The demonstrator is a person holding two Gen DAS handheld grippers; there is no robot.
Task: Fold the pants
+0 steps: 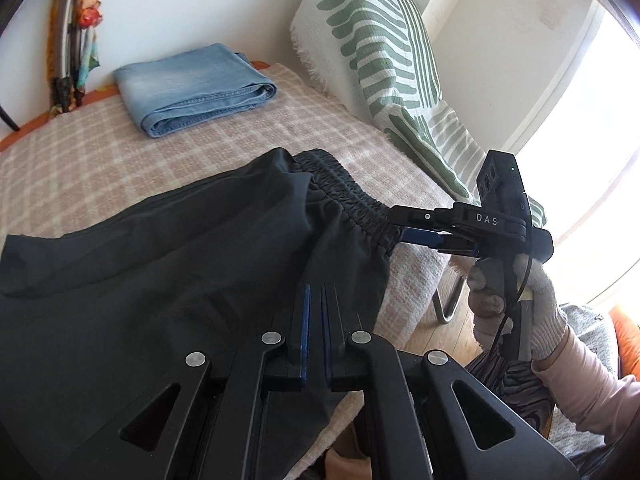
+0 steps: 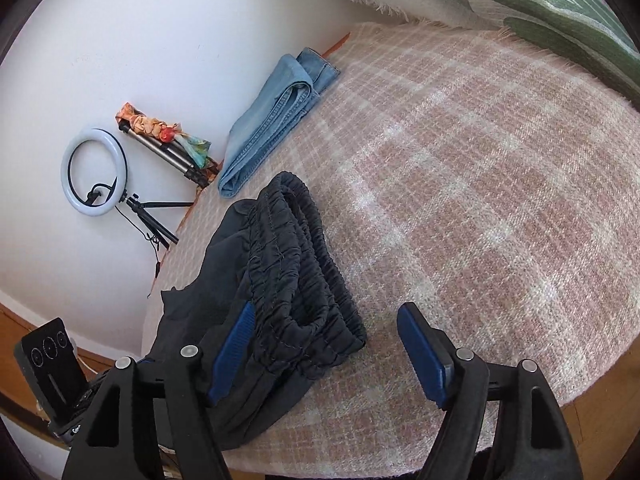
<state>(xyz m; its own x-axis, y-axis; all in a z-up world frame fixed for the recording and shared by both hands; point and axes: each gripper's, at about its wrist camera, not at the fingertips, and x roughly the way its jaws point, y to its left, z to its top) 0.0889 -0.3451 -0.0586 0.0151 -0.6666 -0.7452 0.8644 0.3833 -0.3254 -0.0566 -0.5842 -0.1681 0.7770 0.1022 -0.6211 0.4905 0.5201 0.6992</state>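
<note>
Black pants (image 1: 168, 264) with an elastic waistband (image 1: 352, 200) lie on the pink checked bed cover (image 1: 120, 160). My left gripper (image 1: 316, 292) is shut on the black fabric near the waist. My right gripper (image 1: 400, 228) reaches in from the right at the waistband end. In the right wrist view the right gripper (image 2: 328, 320) is open, its jaws wide apart around the bunched waistband (image 2: 304, 280), with one blue pad (image 2: 232, 352) against the cloth. The pants (image 2: 224, 320) hang off the bed's near edge.
Folded blue jeans (image 1: 192, 84) lie at the far side of the bed by the wall, also in the right wrist view (image 2: 272, 116). A green-patterned throw (image 1: 384, 56) covers a chair at right. A ring light (image 2: 94, 172) on a tripod stands by the wall.
</note>
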